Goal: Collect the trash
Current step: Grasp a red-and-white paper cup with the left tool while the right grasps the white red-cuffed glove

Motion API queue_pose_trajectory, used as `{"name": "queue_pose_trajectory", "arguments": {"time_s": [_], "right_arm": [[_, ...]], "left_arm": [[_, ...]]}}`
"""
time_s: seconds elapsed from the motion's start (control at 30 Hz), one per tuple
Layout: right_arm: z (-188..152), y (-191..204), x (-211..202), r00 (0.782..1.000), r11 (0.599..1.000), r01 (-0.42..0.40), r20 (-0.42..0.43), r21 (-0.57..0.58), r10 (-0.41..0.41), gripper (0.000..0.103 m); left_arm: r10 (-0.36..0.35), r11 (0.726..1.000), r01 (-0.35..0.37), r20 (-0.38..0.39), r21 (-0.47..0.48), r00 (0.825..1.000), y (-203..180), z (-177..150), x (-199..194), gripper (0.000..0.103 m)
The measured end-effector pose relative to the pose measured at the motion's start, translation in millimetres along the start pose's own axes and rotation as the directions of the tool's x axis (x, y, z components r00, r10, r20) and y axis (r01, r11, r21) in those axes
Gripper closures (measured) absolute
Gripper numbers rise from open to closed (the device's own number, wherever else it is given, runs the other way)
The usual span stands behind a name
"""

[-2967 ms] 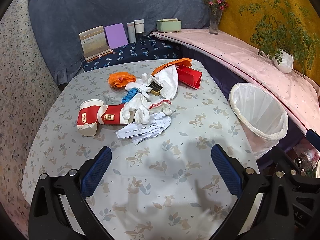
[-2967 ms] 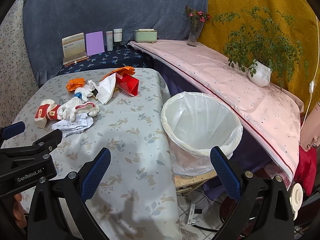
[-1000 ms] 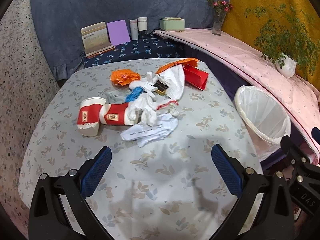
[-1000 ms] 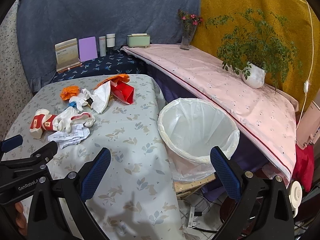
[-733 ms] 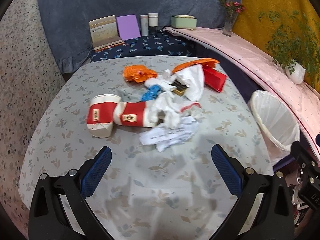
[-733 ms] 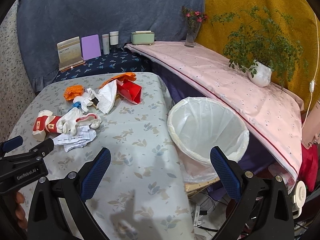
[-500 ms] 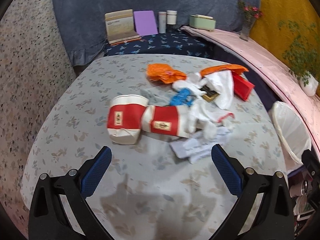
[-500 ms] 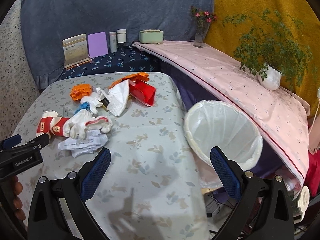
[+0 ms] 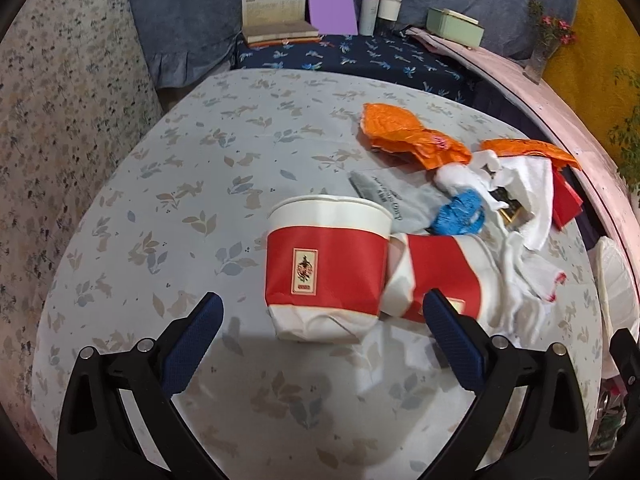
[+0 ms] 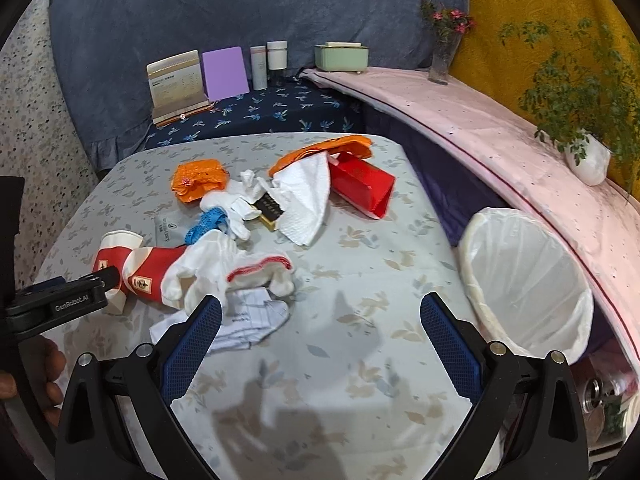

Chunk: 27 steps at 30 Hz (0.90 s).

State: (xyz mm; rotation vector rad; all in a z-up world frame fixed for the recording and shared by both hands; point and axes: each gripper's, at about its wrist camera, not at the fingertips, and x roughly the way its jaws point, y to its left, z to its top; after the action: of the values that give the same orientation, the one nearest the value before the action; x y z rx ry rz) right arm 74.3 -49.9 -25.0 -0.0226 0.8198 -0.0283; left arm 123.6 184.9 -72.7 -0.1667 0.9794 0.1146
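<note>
Left gripper (image 9: 320, 336) jaws wide apart at lower centre, framing crushed red-and-white paper cup (image 9: 326, 268), right gripper (image 10: 320, 332) likewise spread, white-lined bin (image 10: 528, 280) at right, seemingly empty.

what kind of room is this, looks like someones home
Probably a home living space. A table under a floral cloth is strewn with trash, a lined trash bin stands beside it, and a ledge draped in pink cloth holds a potted plant and a flower vase.
</note>
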Motion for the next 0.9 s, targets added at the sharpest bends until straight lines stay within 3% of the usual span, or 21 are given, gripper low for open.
{"name": "queue_pose_trajectory", "arguments": {"time_s": [0.33, 0.43, 0.57, 0.7, 0.83, 0.9], "right_arm": [[13, 21, 38, 0.998, 0.999, -0.038, -0.051, 0.008, 0.038, 0.013], [14, 25, 50, 0.996, 0.999, -0.047, -0.076, 0.021, 0.049, 0.014], [15, 27, 65, 0.992, 0.997, -0.065, -0.107, 0.034, 0.069, 0.018], [17, 35, 76, 0.989, 0.996, -0.079, -0.125, 0.029, 0.082, 0.024], [20, 41, 86, 0.984, 0.994, -0.105, -0.139, 0.031, 0.108, 0.044], [21, 41, 89, 0.98, 0.99, -0.134, -0.145, 0.045, 0.139, 0.062]], "left_arm": [[-0.054, 0.999, 0.053, -0.078, -0.005, 0.995, 5, 3, 42, 0.01], [-0.074, 0.997, 0.074, -0.084, -0.003, 0.994, 5, 5, 47, 0.016], [-0.108, 0.994, 0.108, -0.091, -0.006, 0.99, 6, 8, 49, 0.038], [-0.126, 0.992, 0.125, -0.08, -0.013, 0.989, 9, 10, 46, 0.039], [-0.118, 0.993, 0.119, -0.052, 0.001, 0.992, 10, 11, 38, 0.039], [-0.113, 0.994, 0.113, -0.036, 0.007, 0.993, 10, 13, 33, 0.039]]}}
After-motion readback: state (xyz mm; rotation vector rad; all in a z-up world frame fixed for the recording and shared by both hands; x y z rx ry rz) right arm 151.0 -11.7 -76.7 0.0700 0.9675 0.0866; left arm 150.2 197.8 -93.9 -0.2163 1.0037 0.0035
